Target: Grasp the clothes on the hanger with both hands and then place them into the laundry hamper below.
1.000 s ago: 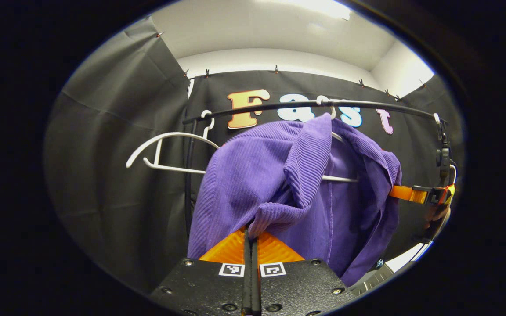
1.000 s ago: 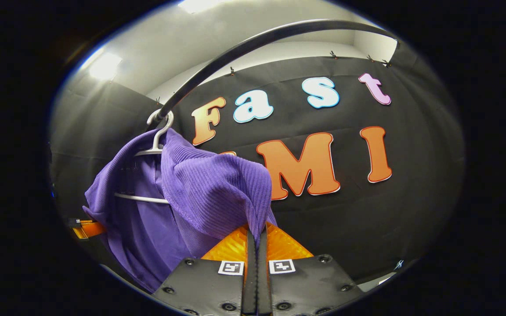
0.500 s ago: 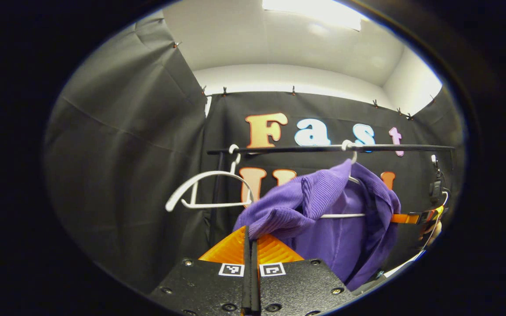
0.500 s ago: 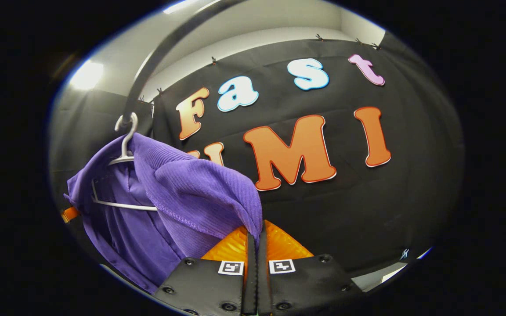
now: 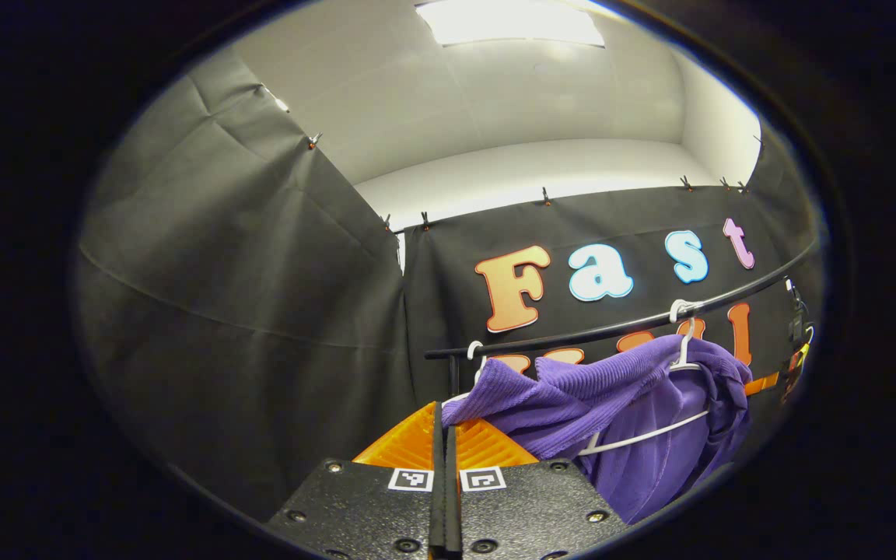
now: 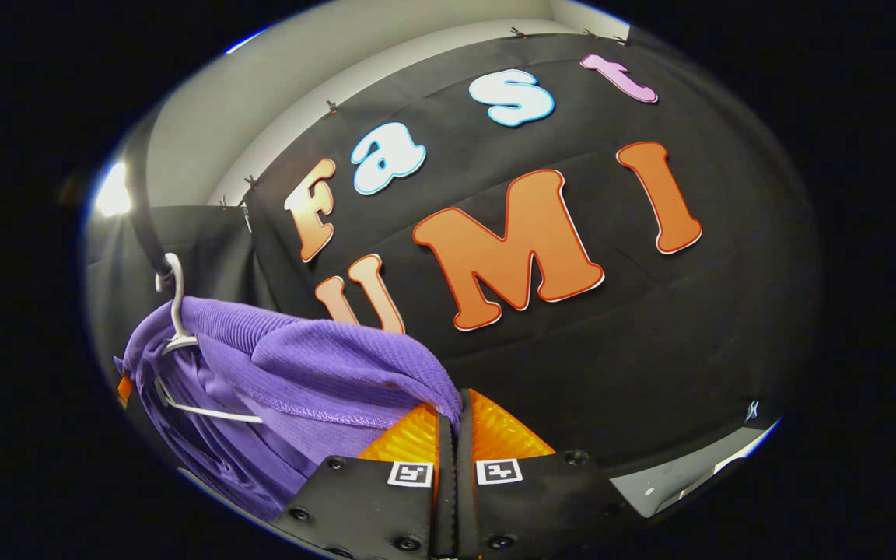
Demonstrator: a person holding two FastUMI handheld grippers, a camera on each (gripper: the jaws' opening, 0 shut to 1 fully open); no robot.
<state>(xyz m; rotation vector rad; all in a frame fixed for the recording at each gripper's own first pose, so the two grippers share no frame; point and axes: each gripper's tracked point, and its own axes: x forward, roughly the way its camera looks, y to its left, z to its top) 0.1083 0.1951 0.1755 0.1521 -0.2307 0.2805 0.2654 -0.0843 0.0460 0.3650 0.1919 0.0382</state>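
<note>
No brand or readable label shows on the purple garment; the only markings on the tools are small black-and-white square code tags on each gripper's body, which carry no legible words. In the left gripper view the left gripper sits at the bottom centre with its fingers closed together, pinching a ribbed edge of the garment that stretches from there to the right. The garment is draped over a white hanger hooked on a black rail that runs across the lower right of the frame; a second white hook sits on the rail farther left. At the far right edge the other gripper can be made out, small and blurred. In the right gripper view the right gripper at the bottom centre has its fingers clamped on another fold of the same garment, which spreads to the lower left, where the hanger's hook catches the rail at the left edge. The room is a booth of black cloth clipped along its top edge, with pale wall above and a bright ceiling light at the top.
</note>
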